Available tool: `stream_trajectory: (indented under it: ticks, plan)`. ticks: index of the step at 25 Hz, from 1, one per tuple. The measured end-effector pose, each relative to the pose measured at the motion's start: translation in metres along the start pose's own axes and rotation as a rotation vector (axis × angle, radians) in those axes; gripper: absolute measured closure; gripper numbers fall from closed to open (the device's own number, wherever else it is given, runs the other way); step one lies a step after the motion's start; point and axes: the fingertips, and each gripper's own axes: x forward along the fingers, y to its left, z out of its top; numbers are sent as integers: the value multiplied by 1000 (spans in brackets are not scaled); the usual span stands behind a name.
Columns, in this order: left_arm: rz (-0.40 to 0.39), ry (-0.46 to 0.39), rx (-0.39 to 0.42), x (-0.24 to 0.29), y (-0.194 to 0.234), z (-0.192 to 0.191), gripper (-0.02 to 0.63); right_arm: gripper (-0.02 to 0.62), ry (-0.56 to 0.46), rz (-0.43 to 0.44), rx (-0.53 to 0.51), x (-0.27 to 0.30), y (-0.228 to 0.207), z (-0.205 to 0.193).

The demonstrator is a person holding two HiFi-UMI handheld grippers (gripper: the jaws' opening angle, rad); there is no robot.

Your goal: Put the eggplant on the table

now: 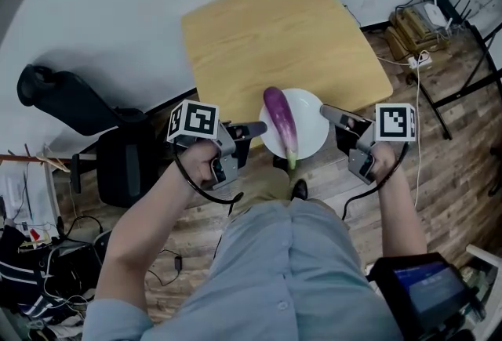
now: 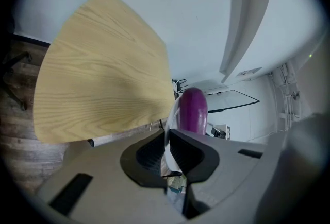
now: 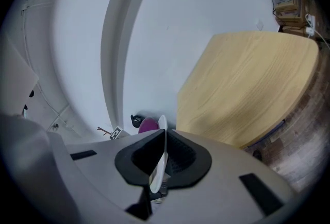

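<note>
A purple eggplant [image 1: 280, 123] with a green stem lies on a white plate [image 1: 314, 134]. The plate hangs in the air in front of the near edge of the light wooden table [image 1: 274, 38]. My left gripper [image 1: 263, 128] is shut on the plate's left rim, my right gripper [image 1: 323, 111] on its right rim. In the left gripper view the plate's rim [image 2: 167, 138] sits edge-on between the jaws with the eggplant [image 2: 194, 110] just beyond. The right gripper view has the plate rim [image 3: 160, 158] clamped between the jaws and a bit of eggplant [image 3: 147, 125] behind.
A black chair [image 1: 94, 132] stands at the left by the wall. Cables, a power strip [image 1: 420, 60] and boxes lie on the wooden floor at the right. A white wall runs behind the table.
</note>
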Motion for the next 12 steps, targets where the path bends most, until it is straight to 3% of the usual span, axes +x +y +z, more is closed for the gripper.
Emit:
stream_trajectory:
  ticks: [12]
  plan:
    - [-4, -9, -70, -1, 32, 75, 574, 584, 45, -33, 64, 62, -38, 49]
